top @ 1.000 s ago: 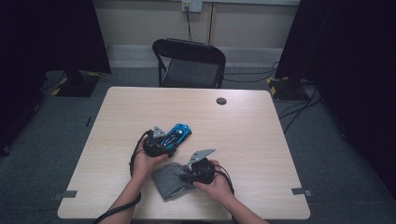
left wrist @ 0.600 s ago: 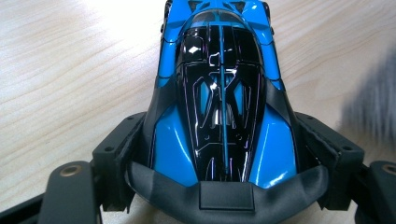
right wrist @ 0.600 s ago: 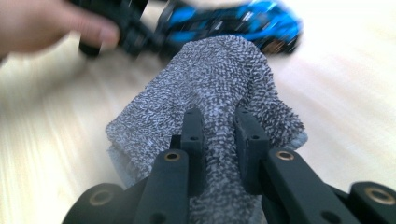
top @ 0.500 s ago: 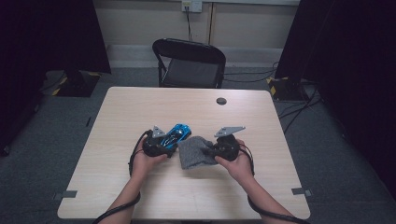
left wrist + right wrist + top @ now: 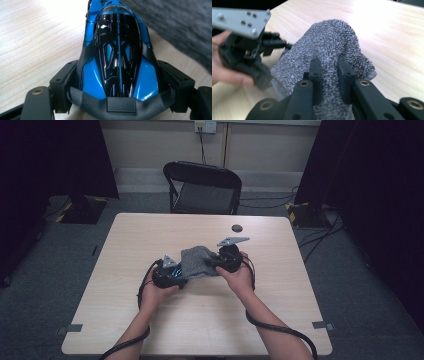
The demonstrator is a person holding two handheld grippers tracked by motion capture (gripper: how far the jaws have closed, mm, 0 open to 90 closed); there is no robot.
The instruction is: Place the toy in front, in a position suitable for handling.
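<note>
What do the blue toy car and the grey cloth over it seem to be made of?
The toy car looks like hard moulded plastic with a glossy blue and black finish: sharp highlights and reflections run along its body. The cloth looks like soft terry or knitted fabric, matte grey: its surface is nubbly with small loops, and it folds and drapes where the right gripper pinches it.

a pale wood-grain bench stood on grey carpet. a small dark round disc lay near its far edge; a blue toy car rested mid-bench.

no readable text, labels or numbers anywhere
</note>
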